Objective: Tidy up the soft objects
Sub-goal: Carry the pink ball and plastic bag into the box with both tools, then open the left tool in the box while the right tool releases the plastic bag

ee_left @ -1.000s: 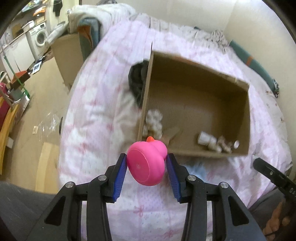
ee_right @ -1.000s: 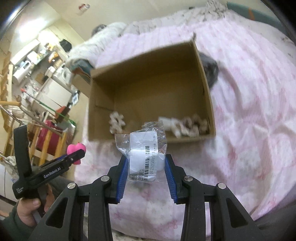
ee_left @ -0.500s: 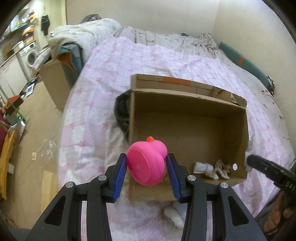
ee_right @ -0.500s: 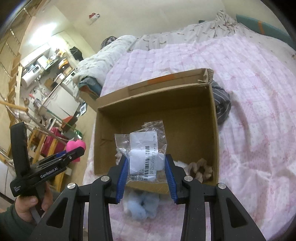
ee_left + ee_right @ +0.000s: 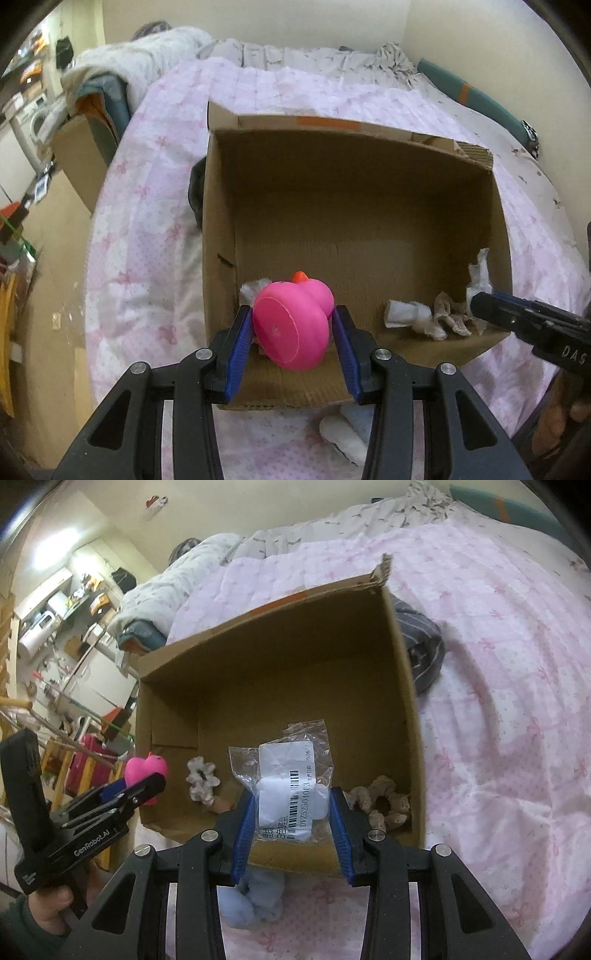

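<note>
Now your left gripper has its fingers squeezed on the pink duck, and your right gripper has its fingers squeezed on the little plastic bag. Both toys hang just over the near wall of the cardboard box on the bed, with the open box right below and ahead of the fingers, so I think you only need to go forward a bit and let go

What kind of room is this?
Most likely a bedroom in a small home: a cardboard box sits on a bed with a pink quilt, and a cluttered kitchen or laundry corner lies beyond.
</note>
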`<state>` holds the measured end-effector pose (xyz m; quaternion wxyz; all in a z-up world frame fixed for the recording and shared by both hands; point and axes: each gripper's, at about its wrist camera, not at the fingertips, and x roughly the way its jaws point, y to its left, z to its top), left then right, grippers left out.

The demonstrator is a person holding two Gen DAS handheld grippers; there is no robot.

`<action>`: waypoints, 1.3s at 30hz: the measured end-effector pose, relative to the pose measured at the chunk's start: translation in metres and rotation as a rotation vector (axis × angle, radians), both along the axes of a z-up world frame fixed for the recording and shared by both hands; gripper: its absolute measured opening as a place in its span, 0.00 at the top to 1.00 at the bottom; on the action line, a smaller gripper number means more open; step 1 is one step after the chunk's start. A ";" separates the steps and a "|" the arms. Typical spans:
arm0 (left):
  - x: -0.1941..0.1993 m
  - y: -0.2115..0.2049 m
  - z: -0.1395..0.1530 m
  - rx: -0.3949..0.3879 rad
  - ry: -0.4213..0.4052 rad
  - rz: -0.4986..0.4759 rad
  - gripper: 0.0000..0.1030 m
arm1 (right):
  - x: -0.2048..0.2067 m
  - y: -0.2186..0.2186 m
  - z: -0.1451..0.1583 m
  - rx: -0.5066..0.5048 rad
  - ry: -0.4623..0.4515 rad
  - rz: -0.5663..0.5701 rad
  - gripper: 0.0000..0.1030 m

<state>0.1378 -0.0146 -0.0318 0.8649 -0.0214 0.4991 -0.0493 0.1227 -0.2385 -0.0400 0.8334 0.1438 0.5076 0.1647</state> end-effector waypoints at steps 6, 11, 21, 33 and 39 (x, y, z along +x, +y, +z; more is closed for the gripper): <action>0.002 0.002 -0.009 -0.048 0.040 0.013 0.61 | 0.002 0.011 -0.008 -0.031 0.011 0.036 0.61; 0.002 -0.001 -0.010 -0.062 0.044 0.008 0.61 | -0.001 0.015 -0.010 -0.041 0.013 0.063 0.61; 0.002 0.000 -0.012 -0.054 0.050 0.015 0.61 | 0.001 0.020 -0.010 -0.054 0.020 0.061 0.61; -0.001 -0.007 -0.012 -0.030 0.073 -0.011 0.39 | 0.000 0.025 -0.013 -0.071 0.027 0.070 0.60; -0.001 -0.002 -0.012 -0.027 0.070 0.011 0.38 | 0.001 0.025 -0.015 -0.069 0.032 0.066 0.60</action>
